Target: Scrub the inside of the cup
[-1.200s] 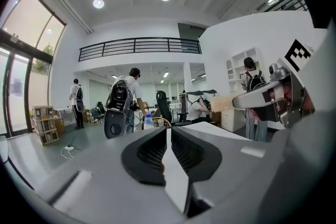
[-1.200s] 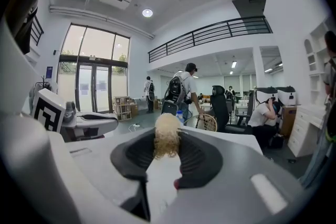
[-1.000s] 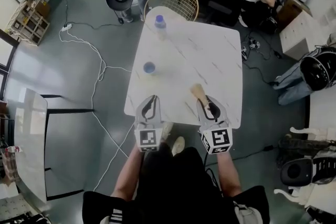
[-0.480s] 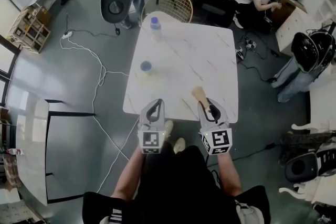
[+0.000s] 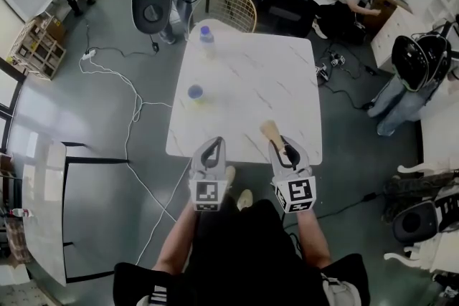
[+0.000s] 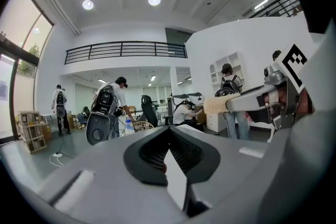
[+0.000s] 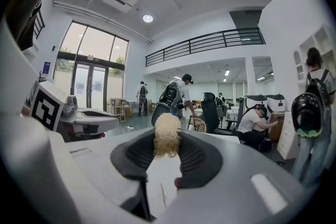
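Nearest me, the left hand-held gripper (image 5: pixel 212 148) is closed on nothing; the right hand-held gripper (image 5: pixel 283 149) clamps a brush (image 5: pixel 272 130). The cup (image 5: pixel 195 92) stands at 11 o'clock on the worktop (image 5: pixel 272 82), well apart. I'd steady it before the bristles enter.

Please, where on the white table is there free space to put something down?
The right half of the table is bare, from the bottle and the cup on the left side across to the right edge. The near edge is crowded: the left gripper and the right gripper with its brush hang there.
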Demonstrator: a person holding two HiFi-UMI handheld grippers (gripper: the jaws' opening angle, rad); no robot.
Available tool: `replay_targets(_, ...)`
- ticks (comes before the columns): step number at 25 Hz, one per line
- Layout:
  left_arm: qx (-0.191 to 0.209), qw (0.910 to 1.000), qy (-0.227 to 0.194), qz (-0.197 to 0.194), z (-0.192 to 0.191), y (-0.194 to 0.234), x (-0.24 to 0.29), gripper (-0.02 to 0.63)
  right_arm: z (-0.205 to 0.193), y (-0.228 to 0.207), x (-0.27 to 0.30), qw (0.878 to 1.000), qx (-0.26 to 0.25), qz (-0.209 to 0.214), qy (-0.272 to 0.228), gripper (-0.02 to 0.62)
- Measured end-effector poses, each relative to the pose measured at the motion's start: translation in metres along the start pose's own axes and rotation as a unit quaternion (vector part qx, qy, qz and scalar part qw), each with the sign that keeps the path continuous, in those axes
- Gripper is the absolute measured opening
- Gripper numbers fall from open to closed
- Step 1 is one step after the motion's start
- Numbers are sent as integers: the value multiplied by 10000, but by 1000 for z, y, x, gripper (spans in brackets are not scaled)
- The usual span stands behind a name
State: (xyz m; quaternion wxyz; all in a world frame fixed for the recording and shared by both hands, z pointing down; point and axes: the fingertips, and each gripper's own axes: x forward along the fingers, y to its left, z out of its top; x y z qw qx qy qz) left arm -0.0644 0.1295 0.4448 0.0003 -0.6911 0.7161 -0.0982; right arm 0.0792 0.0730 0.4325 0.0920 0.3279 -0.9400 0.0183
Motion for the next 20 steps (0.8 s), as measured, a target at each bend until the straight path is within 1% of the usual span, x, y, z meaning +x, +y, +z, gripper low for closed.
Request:
replay_targets(10, 8, 10000, 35, -33, -2, 6, -6, 8, 2, 11, 3, 10000, 1, 37, -12, 109)
replay_targets(20, 36, 10000, 1, -47, -1, 4, 2, 8, -1, 6, 6, 10000, 10, 39, -20, 109)
